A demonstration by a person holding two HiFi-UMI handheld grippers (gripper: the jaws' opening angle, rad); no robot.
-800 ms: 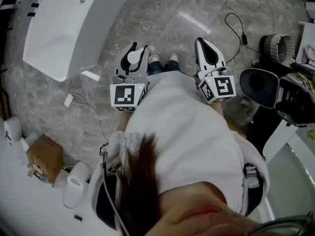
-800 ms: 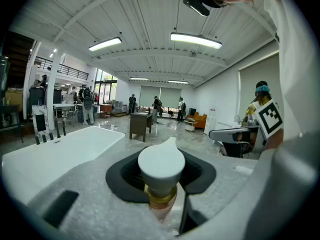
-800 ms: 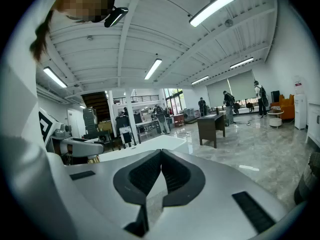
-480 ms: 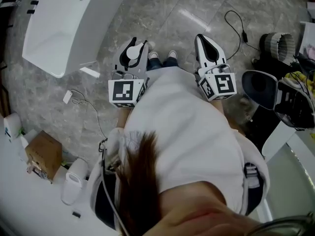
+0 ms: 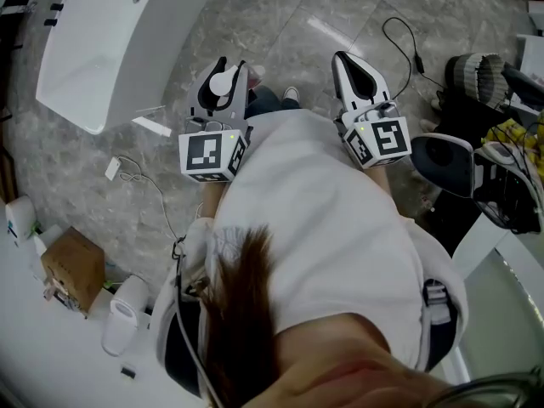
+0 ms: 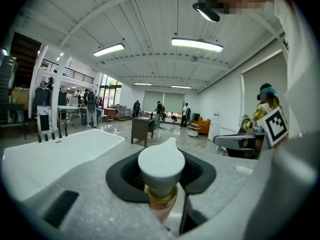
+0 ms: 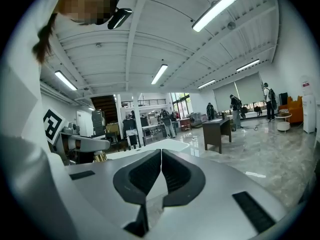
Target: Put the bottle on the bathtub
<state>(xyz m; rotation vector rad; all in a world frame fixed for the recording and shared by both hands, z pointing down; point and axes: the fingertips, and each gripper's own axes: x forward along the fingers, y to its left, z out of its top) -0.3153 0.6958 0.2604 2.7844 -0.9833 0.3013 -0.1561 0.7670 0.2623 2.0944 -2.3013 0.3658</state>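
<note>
The bathtub (image 5: 102,49) lies to the left of the bottle (image 5: 223,82)

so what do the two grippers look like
Both match: the left gripper and right gripper have pale grey shells with black-lined fingers tapering to a point. Each carries a white cube with black square markers. The person wears a white top.

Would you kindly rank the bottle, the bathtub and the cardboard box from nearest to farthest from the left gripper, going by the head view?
1. bottle: gripped between the jaws of the left gripper.
2. bathtub: on the floor at upper left, ahead of that gripper.
3. cardboard box: at lower left, beside the person.
</note>
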